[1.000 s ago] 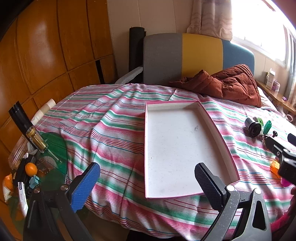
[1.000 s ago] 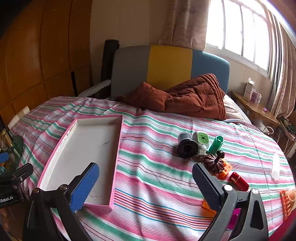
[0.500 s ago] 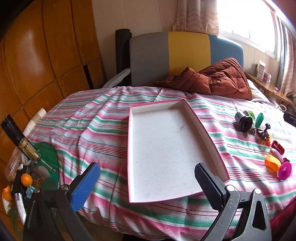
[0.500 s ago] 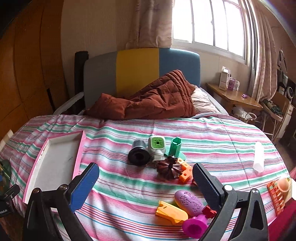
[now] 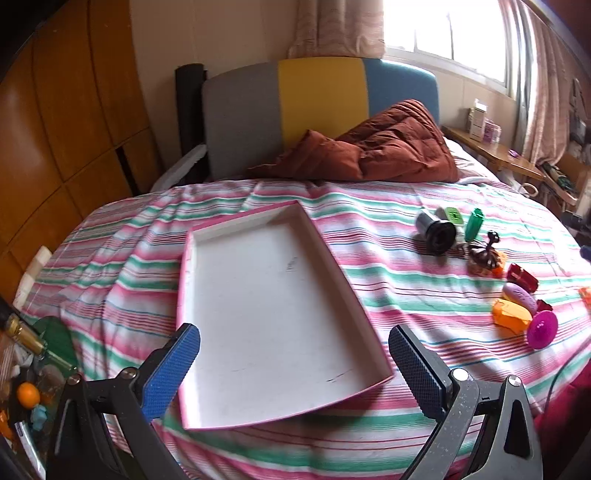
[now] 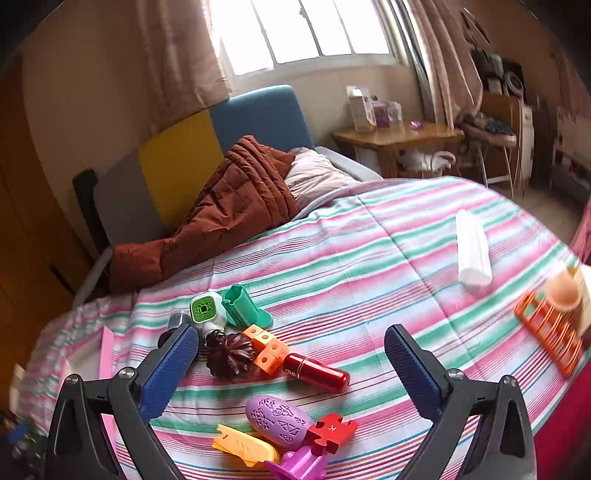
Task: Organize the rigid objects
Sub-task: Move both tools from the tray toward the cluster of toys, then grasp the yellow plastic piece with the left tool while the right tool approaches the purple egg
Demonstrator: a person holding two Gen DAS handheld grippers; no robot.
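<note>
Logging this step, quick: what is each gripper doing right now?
Left gripper: open, holding nothing, above the tray.
Right gripper: open, holding nothing, above the toys.

Daylight pours through the window (image 6: pixel 303 33) behind the bed (image 5: pixel 369 206), with beige curtains (image 6: pixel 177 55) hanging on both sides. The headboard (image 5: pixel 317 99) is grey, yellow and blue; a rust-brown quilt (image 5: pixel 384 151) lies bunched against it on the striped cover (image 6: pixel 369 236). Wooden panels (image 5: pixel 55 129) line the left wall. A wooden side table (image 6: pixel 399 134) stands by the bed's far corner, under the window.
</note>
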